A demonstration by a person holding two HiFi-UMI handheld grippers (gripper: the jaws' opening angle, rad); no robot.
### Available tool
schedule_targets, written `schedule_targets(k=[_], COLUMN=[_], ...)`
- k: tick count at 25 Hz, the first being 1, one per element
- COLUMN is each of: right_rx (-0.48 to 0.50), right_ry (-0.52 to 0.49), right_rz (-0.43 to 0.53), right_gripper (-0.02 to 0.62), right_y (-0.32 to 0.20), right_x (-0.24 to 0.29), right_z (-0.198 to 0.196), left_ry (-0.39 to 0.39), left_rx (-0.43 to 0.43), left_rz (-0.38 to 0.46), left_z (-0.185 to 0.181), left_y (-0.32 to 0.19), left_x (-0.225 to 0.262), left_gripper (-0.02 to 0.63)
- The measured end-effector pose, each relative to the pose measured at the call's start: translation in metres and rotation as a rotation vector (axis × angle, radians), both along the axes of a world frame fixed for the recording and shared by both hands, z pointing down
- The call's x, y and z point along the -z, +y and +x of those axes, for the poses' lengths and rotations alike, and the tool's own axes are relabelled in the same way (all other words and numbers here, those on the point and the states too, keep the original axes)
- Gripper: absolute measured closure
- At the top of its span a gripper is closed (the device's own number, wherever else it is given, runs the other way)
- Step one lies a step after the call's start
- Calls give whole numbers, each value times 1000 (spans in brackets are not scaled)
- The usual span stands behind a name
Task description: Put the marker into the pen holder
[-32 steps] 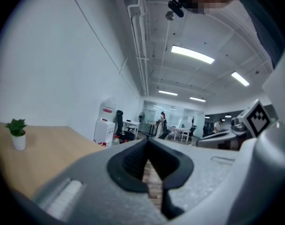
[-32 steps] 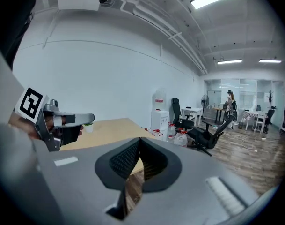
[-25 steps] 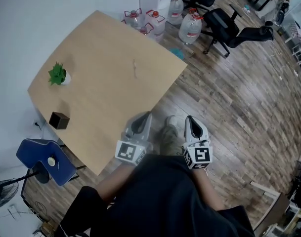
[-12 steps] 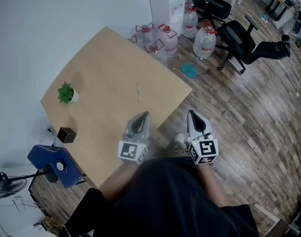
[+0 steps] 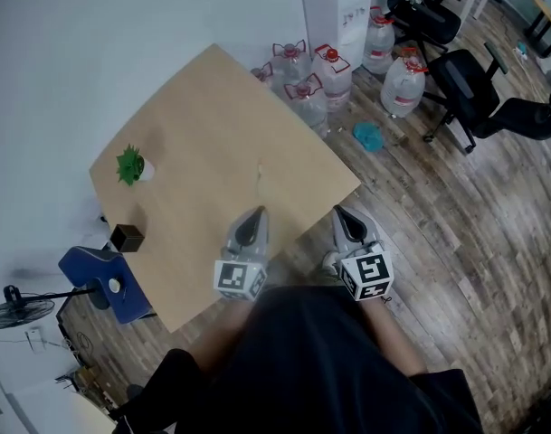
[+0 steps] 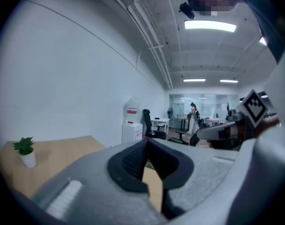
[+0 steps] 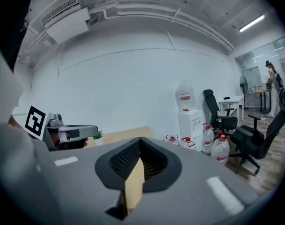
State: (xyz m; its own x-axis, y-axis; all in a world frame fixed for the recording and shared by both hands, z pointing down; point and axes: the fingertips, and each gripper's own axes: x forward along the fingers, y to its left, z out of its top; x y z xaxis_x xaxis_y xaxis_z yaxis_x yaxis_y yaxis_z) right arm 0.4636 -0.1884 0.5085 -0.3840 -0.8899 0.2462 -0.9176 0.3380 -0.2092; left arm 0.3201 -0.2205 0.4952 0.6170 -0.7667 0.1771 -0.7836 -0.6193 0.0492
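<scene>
The marker (image 5: 260,174) is a small pale stick lying on the wooden table (image 5: 203,116), past the left gripper's tip. The pen holder (image 5: 127,238), a small black cube-shaped cup, stands near the table's left edge, well left of both grippers. My left gripper (image 5: 258,213) hovers over the table's near edge, shut and empty; its tips meet in the left gripper view (image 6: 147,142). My right gripper (image 5: 337,212) hangs just off the table's near corner above the floor, also shut and empty (image 7: 140,139).
A small potted plant (image 5: 131,164) stands on the table's left side. Beyond the table stand a white water dispenser (image 5: 337,3) and several water bottles (image 5: 322,75). Black office chairs (image 5: 479,89) stand to the right, a blue chair (image 5: 99,278) at the lower left.
Both grippers have travelled sideways together with the person, jaws staying shut. The table and pen holder have shifted right and down in the head view.
</scene>
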Motion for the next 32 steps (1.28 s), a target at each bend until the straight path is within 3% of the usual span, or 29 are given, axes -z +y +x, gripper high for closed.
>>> schedule_targets(k=[4, 7, 13, 22, 24, 27, 32], right_rx=[52, 56, 45, 102, 127, 169, 203], right_ry=[17, 10, -68, -38, -31, -15, -21], right_rz=[16, 6, -42, -81, -93, -105, -109], right_gripper=[592, 592, 592, 592, 592, 592, 592], right_y=[-22, -34, -45, -73, -77, -80, -90], right_x=[1, -3, -11, -24, -29, -36, -37], right_z=[16, 28, 26, -3, -14, -29, -45], left_ry=[-96, -117, -121, -233, -260, -300, -355], left_rx=[37, 82, 166, 162, 143, 121, 97], left_rz=[2, -29, -191, -277, -300, -331, -473], left_z=[10, 6, -22, -35, -35, -38, -49], left_y=[-19, -37, -75, -128, -140, -156, -176], left_x=[-21, -39, -103, -163, -182, -209, -265], left_gripper=[603, 603, 601, 601, 560, 555, 521])
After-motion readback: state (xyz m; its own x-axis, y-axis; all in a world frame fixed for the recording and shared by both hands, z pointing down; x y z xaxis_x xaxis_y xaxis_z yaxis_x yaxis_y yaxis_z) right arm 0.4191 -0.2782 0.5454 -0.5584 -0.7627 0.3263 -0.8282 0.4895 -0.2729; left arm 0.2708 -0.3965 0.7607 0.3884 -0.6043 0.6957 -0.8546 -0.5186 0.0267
